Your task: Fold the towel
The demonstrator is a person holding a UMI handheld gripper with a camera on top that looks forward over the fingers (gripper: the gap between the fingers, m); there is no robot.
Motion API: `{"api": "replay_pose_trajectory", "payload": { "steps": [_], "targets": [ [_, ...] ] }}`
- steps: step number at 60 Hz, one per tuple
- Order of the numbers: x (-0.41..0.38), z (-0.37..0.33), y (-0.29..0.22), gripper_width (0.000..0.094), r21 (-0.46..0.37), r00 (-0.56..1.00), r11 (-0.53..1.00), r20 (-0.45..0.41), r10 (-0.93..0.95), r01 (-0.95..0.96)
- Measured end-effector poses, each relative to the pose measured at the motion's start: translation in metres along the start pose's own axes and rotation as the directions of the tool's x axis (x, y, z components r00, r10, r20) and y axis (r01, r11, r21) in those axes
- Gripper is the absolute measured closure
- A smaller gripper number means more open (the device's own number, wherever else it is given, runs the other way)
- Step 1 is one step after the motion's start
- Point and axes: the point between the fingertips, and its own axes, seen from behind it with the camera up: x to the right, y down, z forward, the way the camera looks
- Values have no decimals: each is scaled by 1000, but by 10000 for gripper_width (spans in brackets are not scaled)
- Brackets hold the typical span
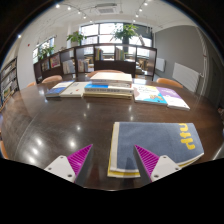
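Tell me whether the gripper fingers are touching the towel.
Cannot tell. In the gripper view, the open gripper has its right finger overlapping the towel, but contact isn't plainly visible.

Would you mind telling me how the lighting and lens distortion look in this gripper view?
Gripper view: strong fisheye bending, so the dark table curves; ceiling lights leave small glare spots on its glossy surface; bright windows behind the shelves; the towel beyond the open fingers is evenly lit and readable.

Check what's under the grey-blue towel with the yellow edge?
The grey-blue towel with yellow edging lies flat on the dark glossy wooden table, just ahead of the open gripper. Only tabletop shows around it. Anything beneath is covered; no visible bulge suggests an object.
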Motion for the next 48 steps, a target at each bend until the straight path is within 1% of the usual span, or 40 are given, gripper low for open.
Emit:
{"api": "replay_pose_trajectory", "payload": {
  "steps": [5, 8, 11, 12, 15, 18, 21, 22, 25, 28, 32, 35, 39, 44, 48],
  "targets": [
    [7, 27, -9, 164, -10, 999, 1000, -30, -22, 22],
    [15, 39, -4, 217, -44, 998, 999, -57, -34, 32],
    [22, 44, 9, 326, -102, 995, 994, -81, -57, 49],
    [22, 46, 4, 388, -83, 996, 996, -78, -49, 43],
    [31, 45, 6, 560, -95, 994, 995, -111, -25, 15],
    [34, 44, 7, 663, -99, 992, 995, -124, -20, 7],
    [43, 45, 8, 802, -107, 988, 994, -151, -32, 16],
    [44, 45, 8, 823, -109, 987, 994, -153, -44, 28],
    [42, 45, 8, 823, -116, 986, 991, -145, -76, 60],
    [45, 45, 9, 853, -124, 987, 990, -140, -85, 68],
    [44, 42, 9, 860, -139, 990, 988, -112, -88, 72],
    [43, 36, 3, 860, -129, 994, 990, -85, -67, 56],
    [53, 20, -16, 860, -90, 997, 995, -62, -53, 47],
    [89, -7, -49, 862, -29, 993, 997, -89, -76, 74],
    [127, -28, -68, 861, -1, 990, 996, -107, -90, 91]
  ]
}}
